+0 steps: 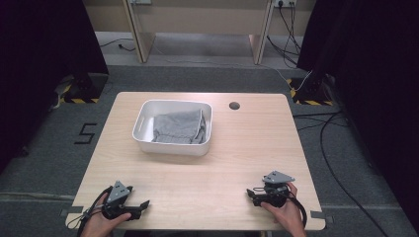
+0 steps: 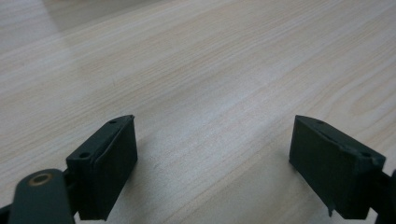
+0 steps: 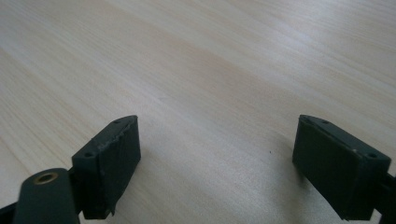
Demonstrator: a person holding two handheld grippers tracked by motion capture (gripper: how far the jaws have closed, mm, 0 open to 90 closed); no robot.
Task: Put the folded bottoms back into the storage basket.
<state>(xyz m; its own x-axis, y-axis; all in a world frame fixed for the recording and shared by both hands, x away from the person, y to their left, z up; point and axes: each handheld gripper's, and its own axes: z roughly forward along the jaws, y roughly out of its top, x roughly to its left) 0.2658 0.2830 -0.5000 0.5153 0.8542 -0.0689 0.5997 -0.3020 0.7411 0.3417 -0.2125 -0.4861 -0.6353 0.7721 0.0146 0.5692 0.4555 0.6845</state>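
Grippers both parked on the near edge of the table (image 1: 197, 182); left gripper (image 1: 143, 204) low at the near-left corner, jaws spread wide with bare wood between them in the left gripper view (image 2: 212, 154); right gripper (image 1: 250, 194) at the near-right corner, jaws equally wide and holding nothing in the right gripper view (image 3: 217, 156); both point inward toward each other. Grey cloth (image 1: 179, 126) lies folded inside the white bin (image 1: 143, 121), which sits toward the far-left middle of the table, well apart from both grippers; small dark hole (image 1: 234, 105) in the tabletop just right of the bin.

Risks, as a judgement: the cloth fills most of the bin and sits close to its walls, so a jaw coming in steeply could catch the rim and shove or tip the bin; a shallow pinch might take only the top layer and let the fold fall open on lifting; the bin looks light, so it could lift with the cloth if fabric drags on a wall.
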